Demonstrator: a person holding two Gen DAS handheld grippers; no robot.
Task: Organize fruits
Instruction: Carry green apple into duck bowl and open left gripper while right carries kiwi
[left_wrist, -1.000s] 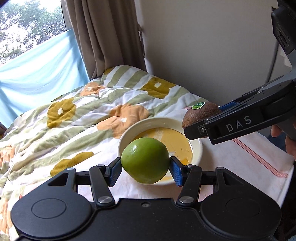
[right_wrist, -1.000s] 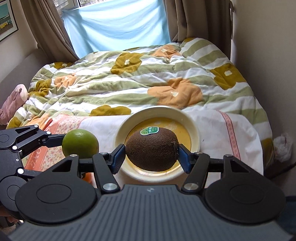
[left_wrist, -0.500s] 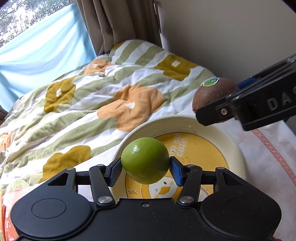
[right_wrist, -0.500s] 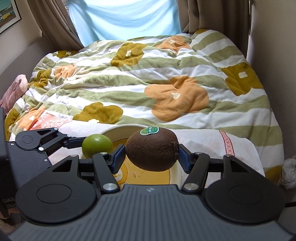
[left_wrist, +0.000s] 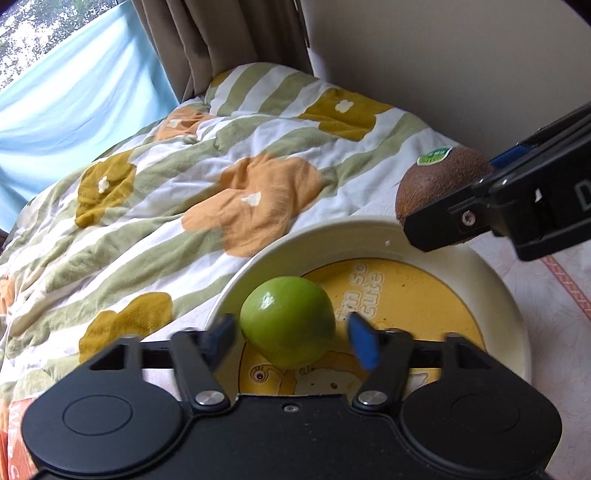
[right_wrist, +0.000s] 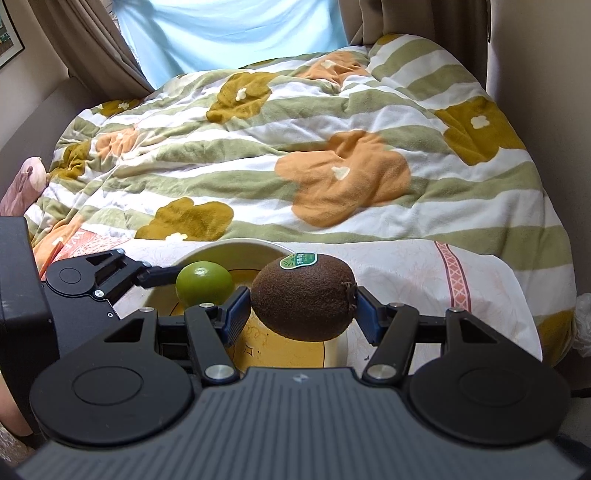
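Note:
A green lime (left_wrist: 288, 321) sits between the blue pads of my left gripper (left_wrist: 290, 338), over the yellow plate (left_wrist: 495, 302) with a cream rim. The pads stand slightly apart from the lime, so the gripper is open. My right gripper (right_wrist: 301, 308) is shut on a brown kiwi (right_wrist: 304, 295) with a green sticker, held above the plate's right edge (right_wrist: 332, 350). The kiwi (left_wrist: 436, 184) also shows in the left wrist view, at the plate's far right rim. The lime (right_wrist: 203, 282) also shows in the right wrist view, at the left.
The plate rests on a white cloth (right_wrist: 406, 273) on a bed with a striped flowered quilt (right_wrist: 295, 147). A wall (left_wrist: 461, 55) stands close on the right. Curtains (left_wrist: 221, 40) hang at the head. A pink soft toy (right_wrist: 22, 184) lies at the left.
My left gripper has moved over the plate, lowered, and its pads have opened off the lime. My right gripper has moved forward with the kiwi toward the plate's right edge.

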